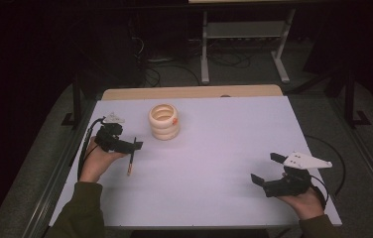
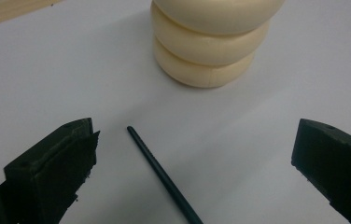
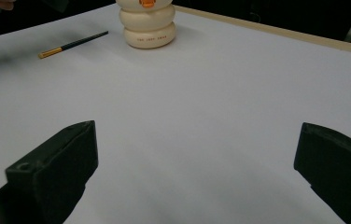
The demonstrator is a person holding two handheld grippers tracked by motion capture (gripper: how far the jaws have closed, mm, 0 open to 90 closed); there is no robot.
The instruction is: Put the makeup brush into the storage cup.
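Left claw (image 1: 134, 145) hangs wide open with nothing in it, jaws straddling a thin dark stick (image 2: 163, 176) that lies flat on the counter (image 1: 234, 148) between them. That stick looks like a slim brush or pen: stiff, very light, round, with a gold band at its near end in the right gripper view. My guess is it will roll and slip, so pinch it across the middle, jaws low to the surface. Just beyond, on the far left, stands a cream holder (image 1: 164, 121) shaped like three stacked rings, smooth and glossy, hollow on top, with an orange mark on its side; probably ceramic or plastic, and easy to tip. Over at near right, the right claw (image 1: 269, 170) is spread wide too, empty, above bare matte white counter.
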